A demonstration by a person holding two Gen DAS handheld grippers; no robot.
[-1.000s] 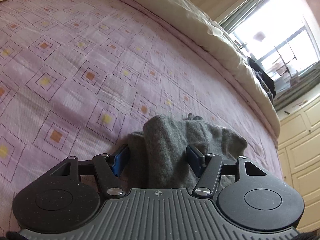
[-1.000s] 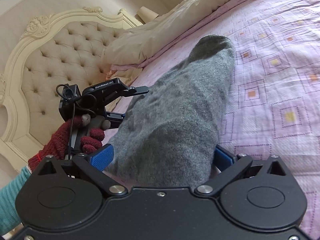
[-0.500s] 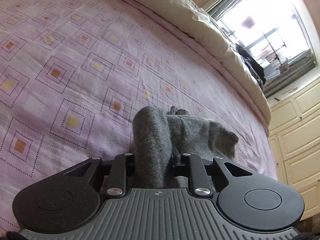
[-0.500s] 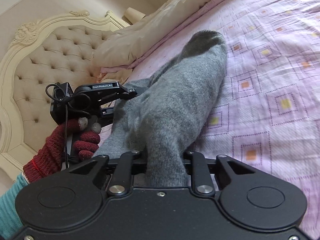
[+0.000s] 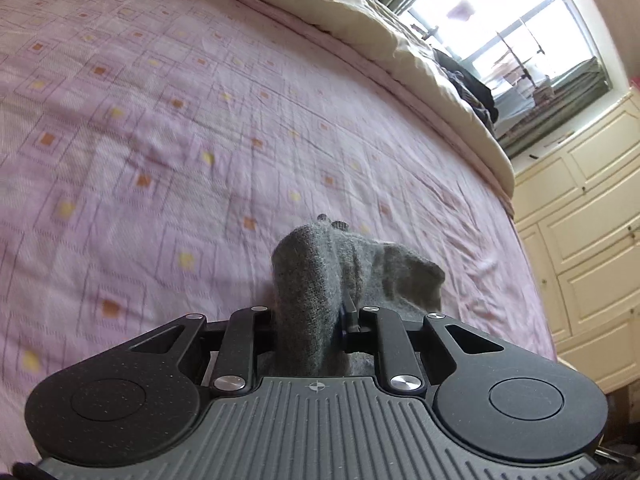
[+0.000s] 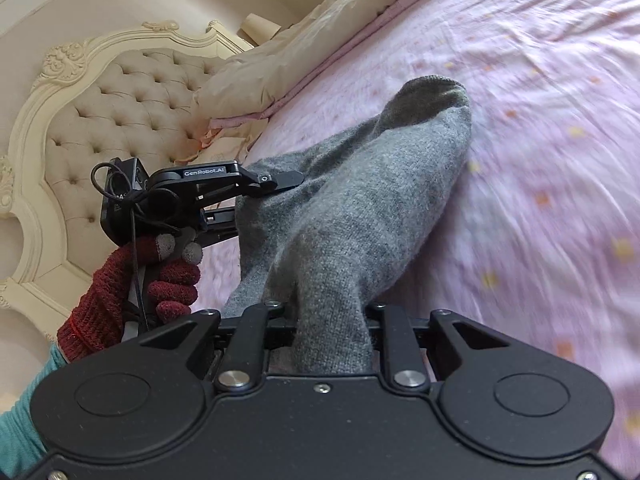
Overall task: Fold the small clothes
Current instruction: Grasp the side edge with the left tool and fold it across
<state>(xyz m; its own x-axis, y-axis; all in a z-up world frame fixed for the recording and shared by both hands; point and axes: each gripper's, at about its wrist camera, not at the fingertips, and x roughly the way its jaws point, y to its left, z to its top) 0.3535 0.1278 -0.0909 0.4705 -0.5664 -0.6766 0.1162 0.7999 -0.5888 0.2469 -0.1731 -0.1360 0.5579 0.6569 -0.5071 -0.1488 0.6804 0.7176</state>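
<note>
A grey knitted sock (image 6: 360, 200) is held above the pink patterned bedspread (image 6: 540, 120). My right gripper (image 6: 330, 332) is shut on one end of the sock. My left gripper (image 5: 310, 324) is shut on the other end, where the sock (image 5: 320, 276) bunches up between its fingers. In the right wrist view the left gripper (image 6: 276, 184) shows at the left, held by a hand in a dark red glove (image 6: 132, 280), its fingers clamped on the sock's edge. The sock's rounded end points away from the right gripper.
The bedspread (image 5: 200, 120) covers the bed. A cream duvet (image 5: 380, 32) lies along the far side, with a cream tufted headboard (image 6: 100, 120) at the left. Dark clothes (image 5: 468, 84) lie by the window. Cream cabinets (image 5: 580, 232) stand beyond the bed.
Both grippers were open around the sock one second ago and have since shut on it. The sock has lifted off the bedspread between them.
</note>
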